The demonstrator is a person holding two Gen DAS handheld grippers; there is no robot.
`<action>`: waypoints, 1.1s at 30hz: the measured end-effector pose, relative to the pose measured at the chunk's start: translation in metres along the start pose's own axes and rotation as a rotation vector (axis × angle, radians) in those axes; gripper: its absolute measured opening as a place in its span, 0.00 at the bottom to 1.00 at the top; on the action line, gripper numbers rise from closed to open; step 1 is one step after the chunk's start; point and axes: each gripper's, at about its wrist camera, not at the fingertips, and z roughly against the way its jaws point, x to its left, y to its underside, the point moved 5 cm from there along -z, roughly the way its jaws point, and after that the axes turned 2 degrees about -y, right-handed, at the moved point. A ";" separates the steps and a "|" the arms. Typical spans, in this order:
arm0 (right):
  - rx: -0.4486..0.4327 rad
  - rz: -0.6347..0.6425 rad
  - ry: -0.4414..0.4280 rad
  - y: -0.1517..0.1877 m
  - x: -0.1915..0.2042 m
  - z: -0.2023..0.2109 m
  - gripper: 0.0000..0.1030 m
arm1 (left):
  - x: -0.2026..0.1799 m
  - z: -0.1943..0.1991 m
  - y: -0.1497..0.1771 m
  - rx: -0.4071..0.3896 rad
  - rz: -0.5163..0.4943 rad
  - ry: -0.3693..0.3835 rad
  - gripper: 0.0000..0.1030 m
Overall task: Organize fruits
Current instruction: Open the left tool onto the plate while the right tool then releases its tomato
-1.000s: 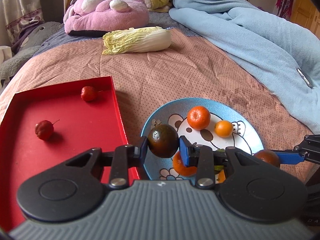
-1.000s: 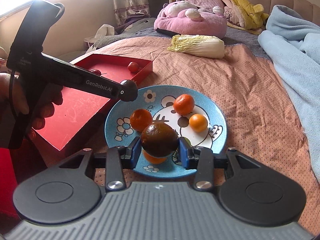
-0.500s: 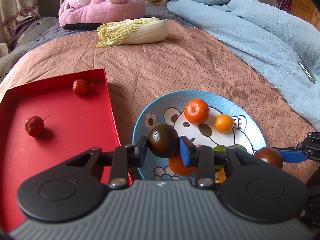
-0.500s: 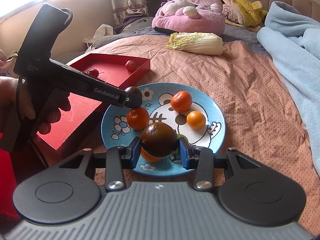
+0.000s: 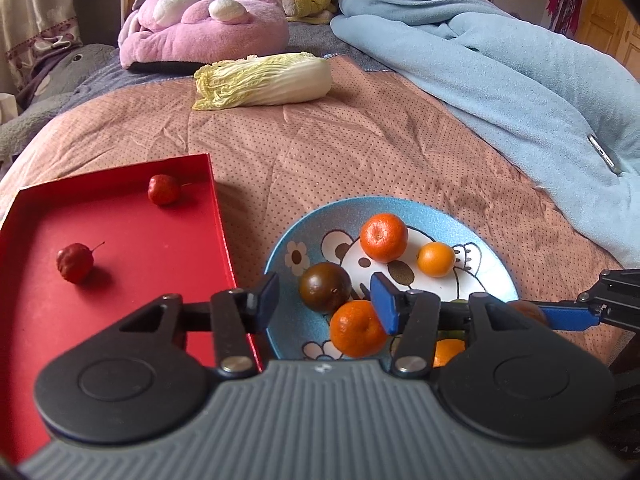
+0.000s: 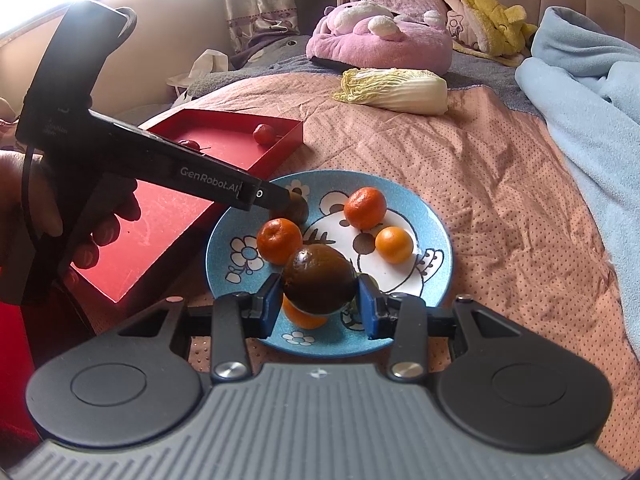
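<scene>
A blue cartoon plate point(image 5: 476, 228) point(image 6: 434, 236) on the bed holds several oranges point(image 5: 384, 237) point(image 6: 279, 240). My left gripper point(image 5: 326, 302) is open just above the plate's left side; a dark brown fruit point(image 5: 325, 287) lies on the plate between its fingers, free of both pads. It also shows in the right wrist view point(image 6: 298, 210) under the left gripper's tip. My right gripper point(image 6: 318, 306) is shut on a second dark brown fruit point(image 6: 319, 279) and holds it over the plate's near side. A red tray point(image 5: 132, 248) point(image 6: 224, 138) left of the plate holds two small red fruits point(image 5: 163, 189) point(image 5: 75, 262).
A napa cabbage point(image 5: 264, 80) point(image 6: 396, 90) lies farther back on the pink bedspread. A pink plush toy point(image 5: 204, 28) and a yellow one point(image 6: 488, 20) sit at the headboard. A light blue blanket point(image 5: 500, 80) is piled along the right side.
My left gripper has opened and let its dark fruit down onto the plate's left side. My right gripper still holds its dark fruit over the plate.
</scene>
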 end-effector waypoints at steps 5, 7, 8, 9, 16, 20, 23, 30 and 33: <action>0.002 -0.002 0.001 0.000 -0.001 -0.001 0.45 | 0.001 0.007 0.002 -0.006 -0.006 0.002 0.51; 0.004 -0.004 0.001 0.000 -0.002 -0.002 0.45 | 0.002 0.011 0.002 -0.007 -0.006 0.004 0.51; 0.004 -0.004 0.001 0.000 -0.002 -0.003 0.45 | 0.003 0.013 0.003 -0.006 -0.004 0.004 0.51; 0.003 -0.006 0.000 0.000 -0.002 -0.003 0.45 | 0.004 0.015 0.004 -0.007 -0.001 0.006 0.51; -0.006 -0.054 -0.002 -0.010 -0.011 -0.016 0.45 | 0.009 0.026 0.009 -0.009 0.015 0.000 0.51; -0.018 -0.073 -0.003 -0.022 -0.015 -0.030 0.45 | 0.012 0.030 0.011 -0.007 0.024 -0.005 0.51; -0.015 -0.044 0.018 -0.030 -0.015 -0.042 0.45 | 0.015 0.033 0.013 -0.008 0.029 -0.007 0.52; 0.012 -0.035 0.028 -0.028 -0.018 -0.054 0.45 | 0.021 0.037 0.016 -0.011 0.043 -0.013 0.51; 0.019 -0.022 0.029 -0.020 -0.015 -0.050 0.45 | 0.021 0.036 0.016 -0.007 0.045 -0.012 0.51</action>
